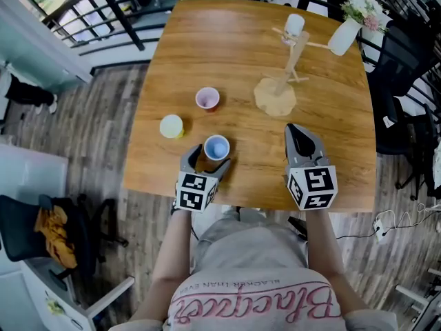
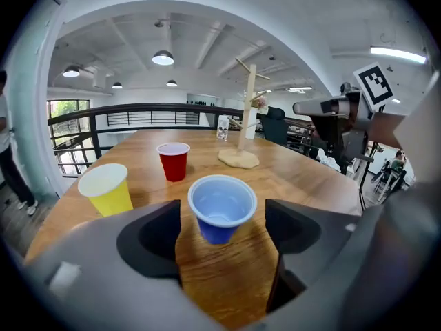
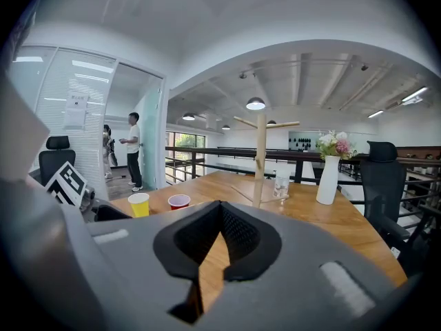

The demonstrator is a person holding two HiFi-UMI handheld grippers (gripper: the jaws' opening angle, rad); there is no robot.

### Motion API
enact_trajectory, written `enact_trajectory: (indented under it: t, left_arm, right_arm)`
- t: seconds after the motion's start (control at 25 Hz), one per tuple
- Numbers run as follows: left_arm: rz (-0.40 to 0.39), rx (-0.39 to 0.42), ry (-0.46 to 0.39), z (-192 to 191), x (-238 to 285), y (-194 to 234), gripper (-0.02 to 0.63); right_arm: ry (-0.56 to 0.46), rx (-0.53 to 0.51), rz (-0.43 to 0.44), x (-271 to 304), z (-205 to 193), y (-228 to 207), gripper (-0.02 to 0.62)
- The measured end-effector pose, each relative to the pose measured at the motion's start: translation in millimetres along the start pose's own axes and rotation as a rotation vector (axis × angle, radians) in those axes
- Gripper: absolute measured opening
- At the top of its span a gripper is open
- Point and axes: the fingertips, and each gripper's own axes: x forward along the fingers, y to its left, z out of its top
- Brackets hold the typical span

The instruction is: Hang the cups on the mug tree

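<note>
Straddling the blue cup (image 2: 222, 202) with the left gripper (image 2: 222, 219), jaws spread, a strip of bare wood showing on each side of the cup, neither pad pressing on it; released, gripping nothing. Stands upright, mouth up, on the wooden table (image 2: 303, 178), close to the edge nearest the person. Tapers from a wide rolled rim to a narrower foot; deep blue outside, paler blue inside, empty. Shows from the head view as a pale blue disc set between the two left fingertips.

Further out, apart from the blue one: a yellow cup (image 2: 107, 188) to its left and a red cup (image 2: 173, 161) beyond, both upright, same tapered shape, the red with a whitish rim and lining. Past those, toward the far side, the mug tree (image 2: 247, 109): pale wooden post, thin slanting pegs, round flat base resting on the table. Near it in the right gripper view, a clear glass (image 3: 280, 187) and a white vase (image 3: 326, 179) of flowers.

Holding the right gripper (image 3: 219, 209) to the right of the blue cup, well clear of it, by the same near edge; jaws clenched tip to tip, empty, only table wood visible through the slit beneath the tips.
</note>
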Motion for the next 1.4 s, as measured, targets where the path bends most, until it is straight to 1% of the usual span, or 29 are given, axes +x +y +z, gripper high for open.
enact_trajectory:
  t: [0.12, 0.28, 0.44, 0.56, 0.64, 0.72, 0.96, 1.12, 1.4]
  left_arm:
    - [0.005, -0.016, 0.016, -12, 10, 4, 0.394]
    - [0.007, 0.022, 0.049, -24, 26, 5, 0.380]
    - [0.020, 0.053, 0.055, -29, 38, 8, 0.353]
    - [0.041, 0.065, 0.059, -30, 43, 10, 0.323]
    - [0.059, 0.067, 0.053, -28, 43, 13, 0.269]
    - [0.058, 0.055, 0.044, -26, 41, 15, 0.278]
    - [0.040, 0.055, 0.014, -11, 32, 12, 0.275]
    - [0.032, 0.086, -0.021, 9, 26, 13, 0.272]
    - [0.051, 0.114, -0.078, 53, 15, 20, 0.268]
  right_arm:
    - [0.005, -0.008, -0.007, -2, 0, -3, 0.002]
    - [0.011, -0.016, -0.027, -7, 0, -11, 0.002]
    - [0.015, -0.022, -0.040, -10, 0, -15, 0.002]
    - [0.019, -0.026, -0.040, -11, 0, -15, 0.002]
    - [0.021, -0.028, -0.037, -11, 0, -14, 0.002]
    - [0.023, -0.030, -0.033, -11, 0, -13, 0.002]
    - [0.015, -0.032, -0.028, -11, 1, -18, 0.002]
    - [-0.001, -0.030, -0.040, -12, 8, -22, 0.002]
    - [-0.043, -0.024, -0.061, -13, 22, -31, 0.002]
